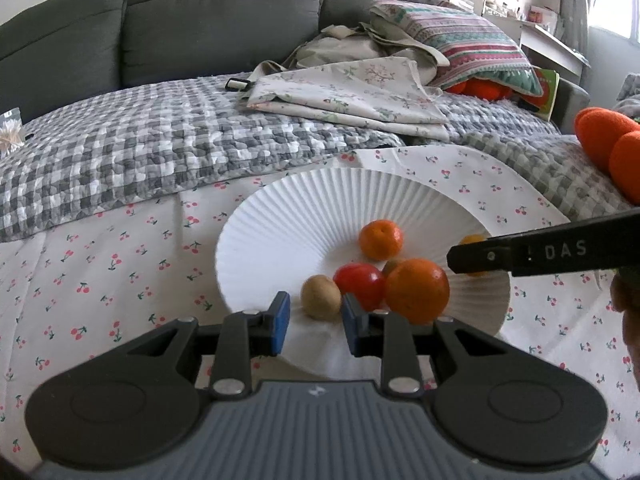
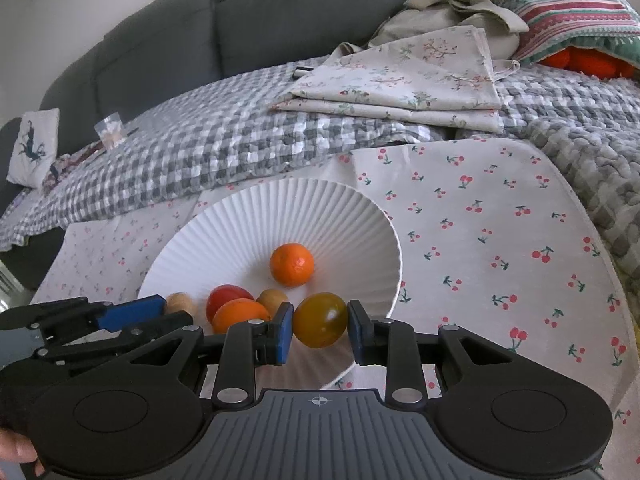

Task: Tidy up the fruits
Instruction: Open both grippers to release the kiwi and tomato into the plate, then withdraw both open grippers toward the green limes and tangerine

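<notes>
A white cloth printed with small red cherries (image 1: 120, 248) covers the surface in front of me, and a white ribbed plate (image 1: 280, 216) sits on it.

Nearest to me, my left gripper (image 1: 314, 316) hangs over the near edge of the plate. Its blue-padded fingers (image 1: 280, 316) stand a little apart and press on nothing. A small brown oval kiwi (image 1: 320, 296) lies on the plate just beyond the tips, in line with the gap.

My right gripper (image 2: 320, 320) is closed on a round yellow-green fruit (image 2: 320, 312). Both pads are against its sides, and I hold it over the near right part of the plate.

Just beside the kiwi sits a shiny red tomato (image 1: 360, 284), touching a large round orange (image 1: 418, 290) on its right. A second brownish fruit (image 2: 272, 300) shows behind these, mostly hidden. Farther back, alone near the plate's centre, lies a small orange mandarin (image 1: 380, 239).

Beyond the plate, a grey-and-white checked quilt (image 1: 160, 140) is spread out. On it rests a folded floral sheet (image 1: 340, 92), with a striped patterned pillow (image 1: 452, 36) behind that. A dark grey sofa back (image 1: 200, 12) closes the view.
</notes>
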